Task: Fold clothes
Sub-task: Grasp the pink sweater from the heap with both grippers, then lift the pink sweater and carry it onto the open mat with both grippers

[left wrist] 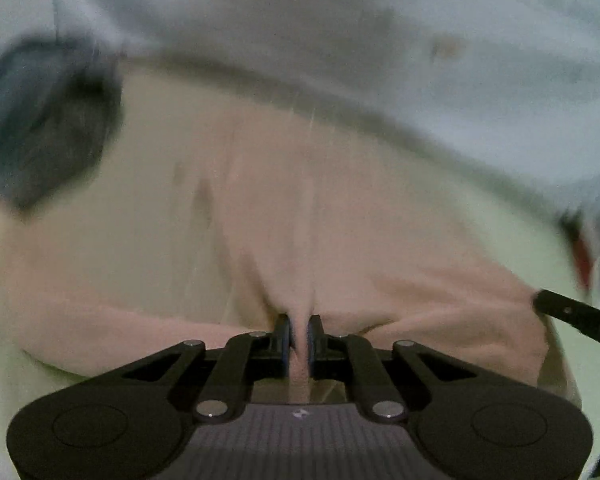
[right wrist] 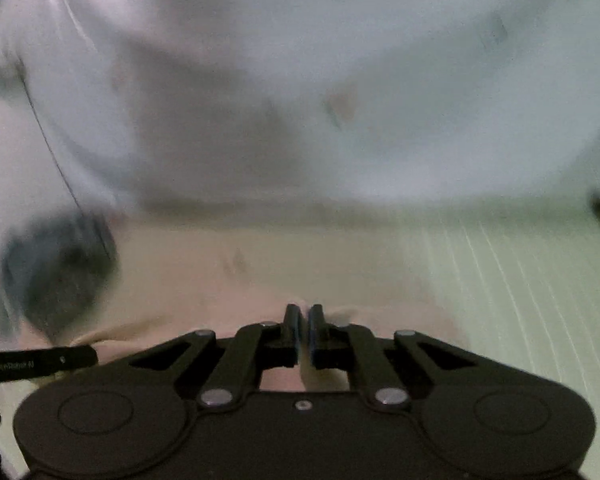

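Observation:
A pale pink garment (left wrist: 284, 216) hangs stretched in front of me, blurred by motion. My left gripper (left wrist: 299, 334) is shut on a pinched fold of its near edge. My right gripper (right wrist: 304, 330) is shut on the same pink garment (right wrist: 204, 276) at another point of the edge. The right gripper's finger (left wrist: 576, 314) shows at the right of the left wrist view. The left gripper's finger (right wrist: 40, 362) shows at the left of the right wrist view.
A light green ribbed surface (right wrist: 500, 280) lies under the garment. A white sheet or cloth (right wrist: 340, 80) fills the far side. A dark grey-blue bundle (left wrist: 44, 128) lies at the left, also in the right wrist view (right wrist: 56, 272). A small red-and-dark item (left wrist: 582, 248) sits far right.

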Available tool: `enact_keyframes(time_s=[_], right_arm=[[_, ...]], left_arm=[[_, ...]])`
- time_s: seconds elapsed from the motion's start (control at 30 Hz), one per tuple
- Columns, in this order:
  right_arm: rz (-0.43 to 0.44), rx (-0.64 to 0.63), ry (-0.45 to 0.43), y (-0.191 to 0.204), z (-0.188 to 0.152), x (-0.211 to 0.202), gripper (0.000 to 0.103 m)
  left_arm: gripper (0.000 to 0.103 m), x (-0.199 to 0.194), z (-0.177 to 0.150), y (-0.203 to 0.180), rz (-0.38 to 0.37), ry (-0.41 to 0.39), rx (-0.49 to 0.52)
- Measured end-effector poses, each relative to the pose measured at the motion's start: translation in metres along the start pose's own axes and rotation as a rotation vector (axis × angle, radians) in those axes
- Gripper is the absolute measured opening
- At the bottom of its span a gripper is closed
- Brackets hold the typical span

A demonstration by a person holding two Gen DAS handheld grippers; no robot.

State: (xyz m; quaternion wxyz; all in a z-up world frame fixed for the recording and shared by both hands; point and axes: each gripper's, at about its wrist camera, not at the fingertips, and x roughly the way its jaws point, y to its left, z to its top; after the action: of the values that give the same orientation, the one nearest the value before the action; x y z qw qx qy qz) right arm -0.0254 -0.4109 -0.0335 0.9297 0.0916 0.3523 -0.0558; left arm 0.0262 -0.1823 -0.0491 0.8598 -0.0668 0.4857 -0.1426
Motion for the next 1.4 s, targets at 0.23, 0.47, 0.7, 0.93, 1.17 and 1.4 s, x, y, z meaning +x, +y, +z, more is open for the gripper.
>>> enact_keyframes(time_s=[0.23,0.47,0.7,0.93,1.17,1.4], right_arm=[[0.005,0.075,0.113,-0.044,-0.045,-0.013,0.024],[0.008,0.068,0.069,-0.053,-0.027,-0.009,0.05],[-0.015,0.056,0.062,-0.056,-0.009,0.015,0.071],[-0.039,0.072,0.071,-0.058,0.018,0.066,0.074],[-0.064,0.085,0.12,-0.073,0.046,0.147,0.078],[-0.075,0.142,0.198,-0.08,0.055,0.197,0.073]], left_arm=[[0.019,-0.014,-0.02,0.022,0.07,-0.005,-0.169],[0.052,-0.022,-0.017,0.012,0.144,-0.063,-0.173],[0.068,-0.019,0.002,0.025,0.186,-0.105,-0.252],[0.069,0.012,0.025,0.043,0.217,-0.052,-0.282],[0.069,0.056,0.056,0.051,0.231,-0.006,-0.301],[0.069,0.082,0.087,0.043,0.253,0.019,-0.241]])
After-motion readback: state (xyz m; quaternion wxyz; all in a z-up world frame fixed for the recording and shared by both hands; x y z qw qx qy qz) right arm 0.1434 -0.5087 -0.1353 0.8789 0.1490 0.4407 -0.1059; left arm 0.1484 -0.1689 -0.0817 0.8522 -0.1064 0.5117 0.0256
